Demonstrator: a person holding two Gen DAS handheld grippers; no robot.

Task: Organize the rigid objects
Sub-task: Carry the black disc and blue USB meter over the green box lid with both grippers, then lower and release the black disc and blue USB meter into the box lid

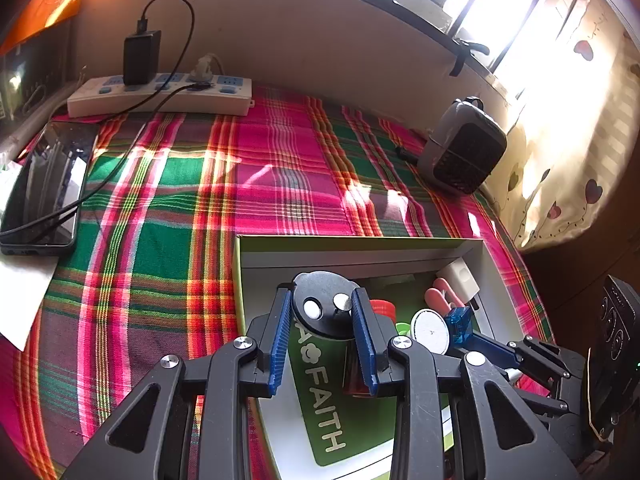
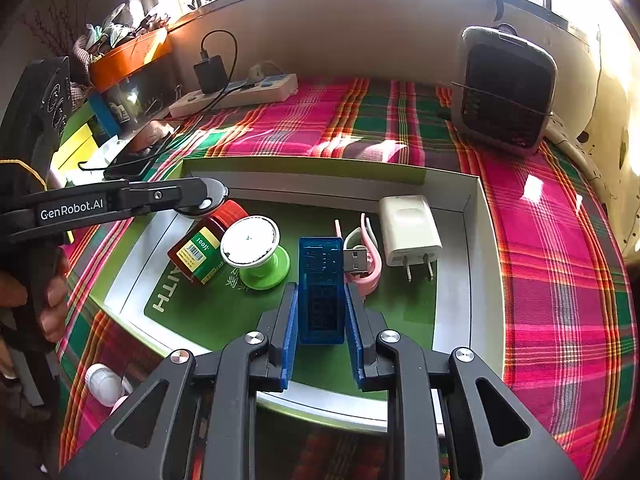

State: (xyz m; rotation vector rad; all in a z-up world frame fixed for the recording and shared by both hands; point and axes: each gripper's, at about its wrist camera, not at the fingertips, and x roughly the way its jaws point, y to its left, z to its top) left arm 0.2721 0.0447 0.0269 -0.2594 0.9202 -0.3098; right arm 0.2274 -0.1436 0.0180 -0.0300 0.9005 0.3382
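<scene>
A plaid cloth (image 2: pixel 540 240) in pink, green, red and orange stripes spreads from 12 to 5 o'clock. On it the box (image 2: pixel 472 240) has white walls and a green floor with pale lettering. Inside, a translucent blue USB tester (image 2: pixel 322 280) sits at 6 o'clock, a white charger plug (image 2: pixel 408 228) at 2, a pink clip (image 2: pixel 370 268) between them, and a dark red bottle (image 2: pixel 204 248) with a red cap and yellow-green label at 9 beside a white-topped green stand (image 2: pixel 256 252)
</scene>
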